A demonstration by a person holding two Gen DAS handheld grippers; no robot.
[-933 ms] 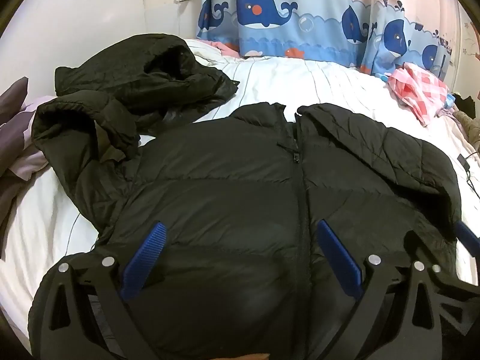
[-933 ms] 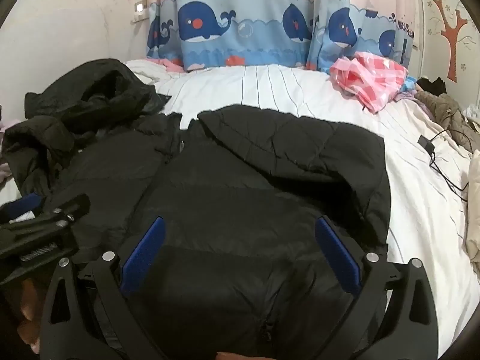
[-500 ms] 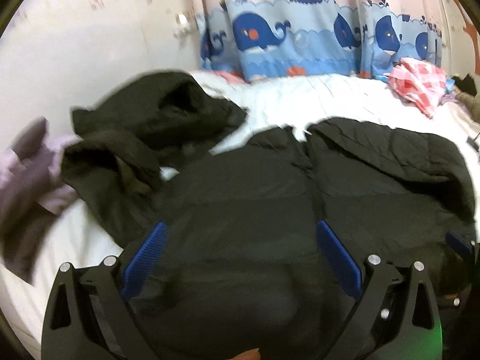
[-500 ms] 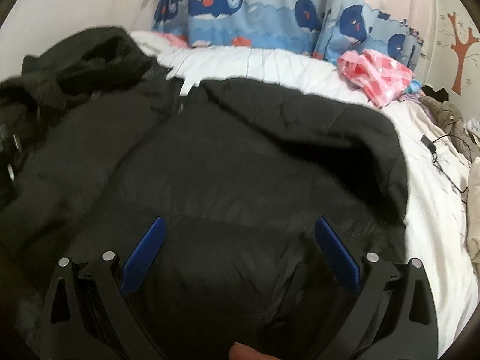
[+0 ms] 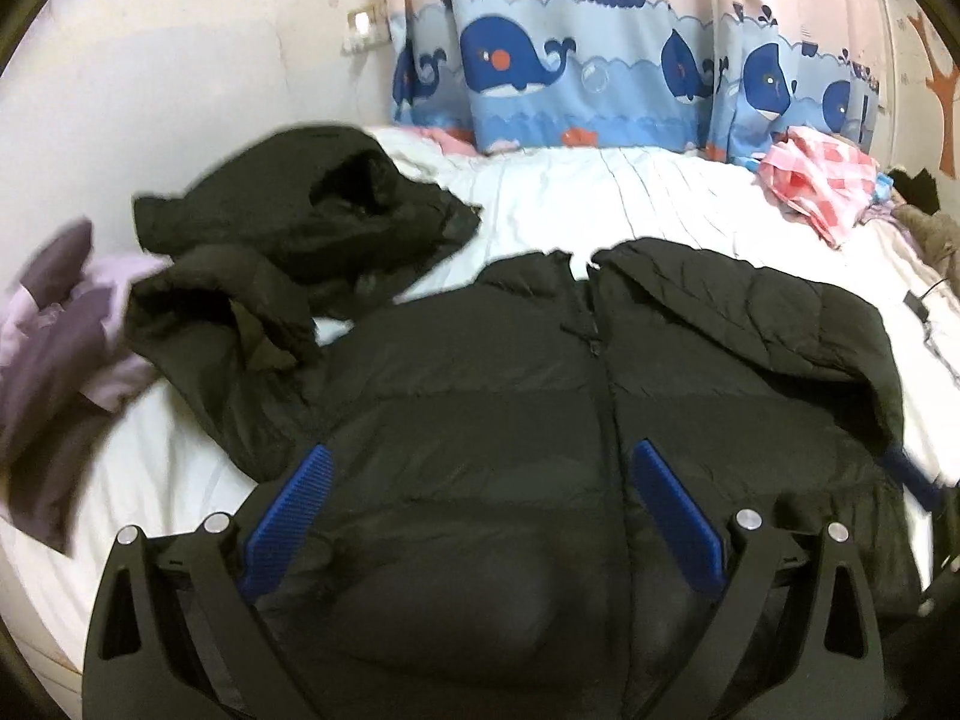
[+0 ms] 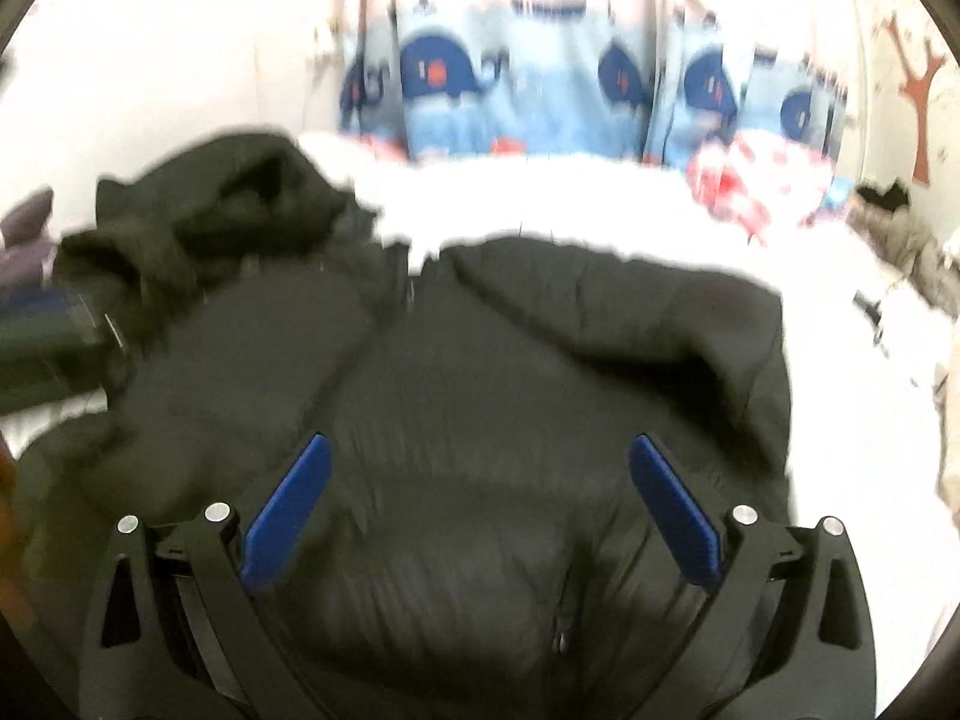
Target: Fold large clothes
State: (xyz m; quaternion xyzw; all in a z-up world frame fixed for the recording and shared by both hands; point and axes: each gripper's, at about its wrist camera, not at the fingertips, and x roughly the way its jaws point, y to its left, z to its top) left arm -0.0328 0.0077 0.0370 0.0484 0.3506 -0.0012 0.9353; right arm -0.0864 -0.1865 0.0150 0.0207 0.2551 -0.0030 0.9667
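Note:
A black puffer jacket (image 5: 480, 408) lies front up on the white bed (image 5: 600, 204), zipper (image 5: 600, 360) closed. Its right sleeve is folded across the chest; its left sleeve lies bunched at the left. My left gripper (image 5: 480, 474) is open and empty above the jacket's lower left part. The jacket also shows in the blurred right wrist view (image 6: 510, 396). My right gripper (image 6: 480, 468) is open and empty above the jacket's lower right part. The other gripper's blue tip shows at the right edge (image 5: 912, 474) and at the left edge (image 6: 54, 324).
A second black garment (image 5: 312, 210) is heaped at the back left. Purple cloth (image 5: 54, 348) lies at the left edge. A pink checked cloth (image 5: 822, 180) lies at the back right, near a cable (image 5: 918, 306). Whale curtains (image 5: 600, 78) hang behind the bed.
Both grippers have pulled back and risen, so more of the bed and wall shows. The right wrist view is now blurred by motion. The jacket has not moved. Both stay open.

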